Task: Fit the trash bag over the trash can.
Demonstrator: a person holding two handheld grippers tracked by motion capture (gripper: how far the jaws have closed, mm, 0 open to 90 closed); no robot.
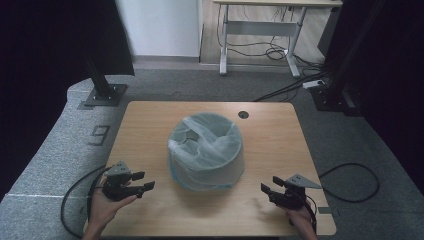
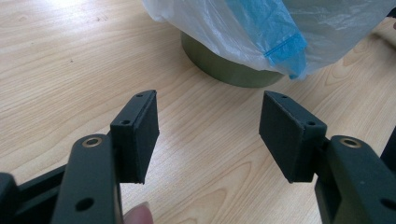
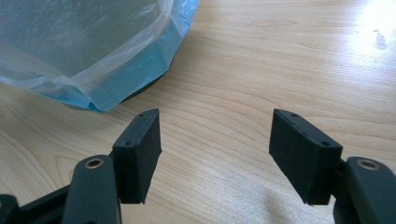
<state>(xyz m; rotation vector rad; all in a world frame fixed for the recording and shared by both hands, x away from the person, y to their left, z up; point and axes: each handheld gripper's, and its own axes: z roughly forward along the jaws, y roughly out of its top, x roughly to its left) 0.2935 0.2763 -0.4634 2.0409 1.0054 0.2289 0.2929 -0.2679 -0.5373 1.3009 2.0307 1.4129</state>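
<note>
A round dark-green bin (image 1: 206, 156) stands at the middle of the wooden table (image 1: 145, 130), covered by a pale translucent plastic bag (image 1: 210, 142) with a blue hem. The bin's base (image 2: 224, 67) and the bag's blue edge (image 2: 275, 32) lie ahead of my left gripper (image 2: 208, 135), which is open and holds nothing. In the high view that left gripper (image 1: 144, 181) is near the front left, a short way from the bin. My right gripper (image 1: 266, 191) sits at the front right, open and holding nothing (image 3: 215, 149), with the bag (image 3: 84, 51) to its upper left.
A round cable hole (image 1: 243, 114) sits near the table's far edge. Black stand feet (image 1: 104, 95) rest on the grey carpet at left and right. A white desk frame (image 1: 260, 30) with cables stands beyond. A black cable (image 1: 350, 182) loops on the floor at right.
</note>
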